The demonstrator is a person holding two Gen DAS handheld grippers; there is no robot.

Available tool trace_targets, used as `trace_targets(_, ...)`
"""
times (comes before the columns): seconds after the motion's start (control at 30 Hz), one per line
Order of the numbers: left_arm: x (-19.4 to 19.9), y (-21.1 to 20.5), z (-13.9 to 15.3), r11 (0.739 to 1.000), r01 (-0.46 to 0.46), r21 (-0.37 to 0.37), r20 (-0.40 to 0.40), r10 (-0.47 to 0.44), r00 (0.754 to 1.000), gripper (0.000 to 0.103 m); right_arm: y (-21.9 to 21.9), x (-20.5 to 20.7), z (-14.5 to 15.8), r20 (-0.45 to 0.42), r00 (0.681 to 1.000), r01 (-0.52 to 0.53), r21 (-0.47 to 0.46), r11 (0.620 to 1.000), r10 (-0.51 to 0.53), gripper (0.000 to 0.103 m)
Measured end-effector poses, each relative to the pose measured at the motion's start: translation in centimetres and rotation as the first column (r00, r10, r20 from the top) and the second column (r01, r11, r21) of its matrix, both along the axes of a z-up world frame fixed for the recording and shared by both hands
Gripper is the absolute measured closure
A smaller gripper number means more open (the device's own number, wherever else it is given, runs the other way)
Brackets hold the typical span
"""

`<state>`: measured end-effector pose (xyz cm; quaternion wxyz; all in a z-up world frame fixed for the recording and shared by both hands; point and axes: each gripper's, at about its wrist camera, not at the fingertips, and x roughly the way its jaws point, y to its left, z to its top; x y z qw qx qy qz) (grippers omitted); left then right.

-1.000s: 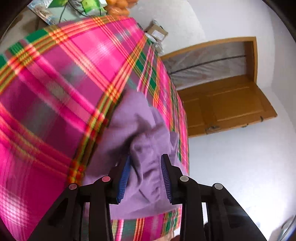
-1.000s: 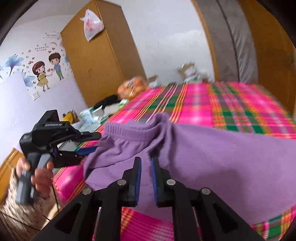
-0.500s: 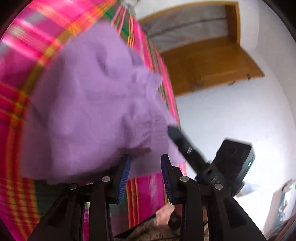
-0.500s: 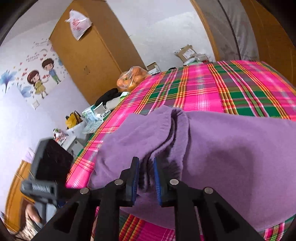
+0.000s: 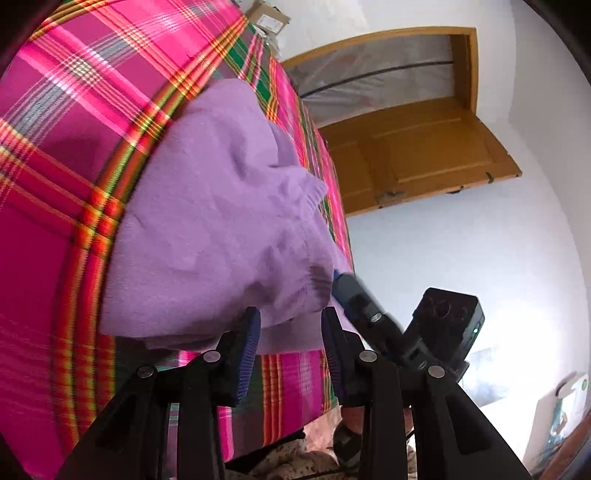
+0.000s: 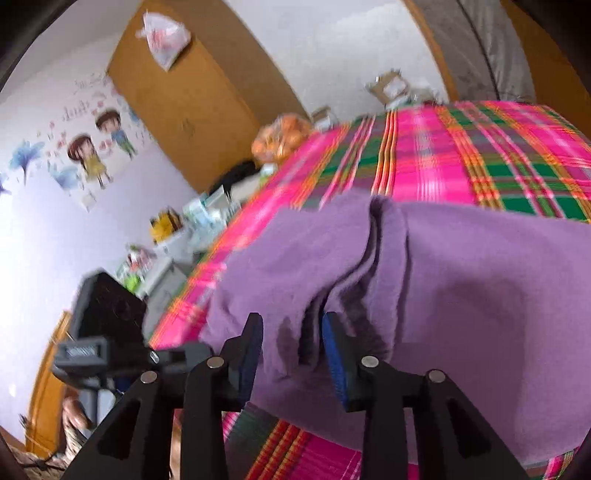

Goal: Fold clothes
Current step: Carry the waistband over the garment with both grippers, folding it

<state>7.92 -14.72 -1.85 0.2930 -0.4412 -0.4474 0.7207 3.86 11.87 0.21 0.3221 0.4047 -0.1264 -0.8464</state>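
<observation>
- purple garment (image 5: 221, 229): soft fleece-like cloth, bunched and folded over itself, lying on the bed near its edge; same garment (image 6: 461, 280) in the right wrist view, with a deep crease running up the middle.
- bed cover (image 5: 74, 155): pink plaid with green, orange and yellow stripes, spread under the garment.
- left tool (image 5: 290, 345): jaws parted to a moderate gap, blue pads (image 5: 246, 350) showing; lower hem of the garment sits between the tips, not pinched; cloth seen through the gap with room on both sides.
- right tool (image 6: 293, 352): jaws likewise parted, blue pads (image 6: 336, 365) visible; a hanging fold of the garment drops into the gap, loose, not clamped.
- right tool as seen from the left wrist view (image 5: 341, 291): black body with camera block, tip touching the right edge of the garment.
- left tool body as seen from the right wrist view (image 6: 107, 325): black, blurred, at the bed's edge left of the garment; tips not clear.
- wooden door (image 5: 417, 155): orange-brown, beyond the bed.
- wardrobe (image 6: 184, 103): orange-brown, white plastic bag (image 6: 164, 33) hanging on it.
- wall stickers (image 6: 96, 144): cartoon children and blue flowers.
- bag of oranges (image 6: 282, 138): at the far side of the bed.
</observation>
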Motion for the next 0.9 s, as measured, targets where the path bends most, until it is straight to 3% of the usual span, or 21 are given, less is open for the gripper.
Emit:
trace_targets(0.1,-0.1,0.2,-0.2,1.000,-0.006,0.010,0.010,0.005,1.000,0.069,-1.2,0.1,-0.7,-0.001,1.000,-0.018,0.067,0.998,0.019,0.073)
trace_targets(0.17,-0.4,0.3,-0.3,1.000,-0.012,0.013,0.016,0.012,1.000,0.069,-1.5,0.7,-0.3,-0.056,0.998,-0.017,0.113,0.993,0.023,0.088)
trace_targets(0.2,-0.4,0.3,-0.2,1.000,-0.017,0.015,0.016,0.017,1.000,0.069,-1.5,1.0,0.0,-0.083,0.996,-0.013,0.135,0.991,0.024,0.090)
trace_targets(0.37,-0.2,-0.1,1.0,0.999,-0.033,0.022,-0.009,0.034,0.999,0.069,0.6,1.6,2.8,-0.157,0.987,0.031,0.081,0.996,-0.018,0.091)
trace_targets(0.47,-0.4,-0.1,1.4,0.999,-0.037,0.013,-0.015,0.037,0.999,0.069,1.5,0.6,2.3,-0.084,0.996,0.026,0.086,0.996,-0.019,0.091)
trace_targets(0.6,-0.5,-0.2,0.6,0.999,-0.048,0.010,0.020,0.048,0.999,0.069,2.0,-0.5,-0.7,0.041,0.999,0.028,0.102,0.994,-0.032,0.086)
trace_targets(0.7,-0.4,-0.5,0.5,0.998,-0.061,0.013,0.033,0.060,0.998,0.069,2.9,-0.6,-0.5,0.026,0.999,0.028,0.026,0.999,-0.029,0.080)
trace_targets(0.77,-0.3,-0.6,0.6,0.998,-0.066,0.010,0.028,0.065,0.997,0.069,3.3,-0.7,-0.2,-0.006,1.000,0.026,0.006,1.000,-0.026,0.061)
trace_targets(0.9,0.2,-1.1,0.0,0.997,-0.074,0.010,0.043,0.073,0.996,0.069,3.3,-1.8,-0.9,0.017,1.000,0.000,-0.012,1.000,0.000,0.057)
